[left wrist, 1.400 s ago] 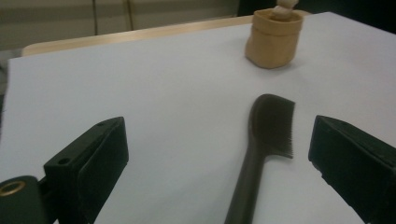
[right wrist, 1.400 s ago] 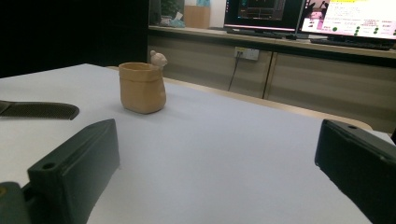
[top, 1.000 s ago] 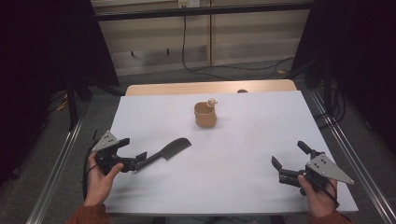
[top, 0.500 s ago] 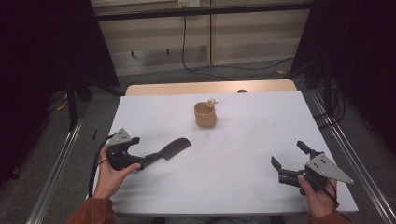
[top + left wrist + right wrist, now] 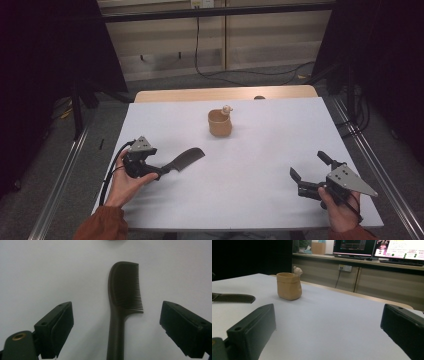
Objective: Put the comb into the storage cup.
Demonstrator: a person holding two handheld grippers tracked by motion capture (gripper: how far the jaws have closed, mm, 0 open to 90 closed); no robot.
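A dark comb (image 5: 187, 159) lies flat on the white table (image 5: 260, 150), left of centre, with its handle toward my left gripper (image 5: 162, 172). In the left gripper view the comb (image 5: 125, 290) points away from me, and its handle runs between the jaws of my left gripper (image 5: 116, 312). Those jaws have just been closing a little but stand wide, and the pads do not touch the handle. My right gripper (image 5: 308, 165) rests open near the front right edge, with nothing between its jaws (image 5: 329, 310). A small tan cup (image 5: 220, 123) (image 5: 289, 286) with a little figure on its rim stands at the table's middle back.
A wooden strip (image 5: 225, 94) runs along the table's far edge. Metal rails (image 5: 60, 185) flank both sides. Cabinets with lit monitors (image 5: 374, 247) stand beyond the table, and cables (image 5: 240, 75) lie on the floor.
My left gripper has moved right along the table to the comb, so the handle now lies between its jaws. The right gripper has stayed put.
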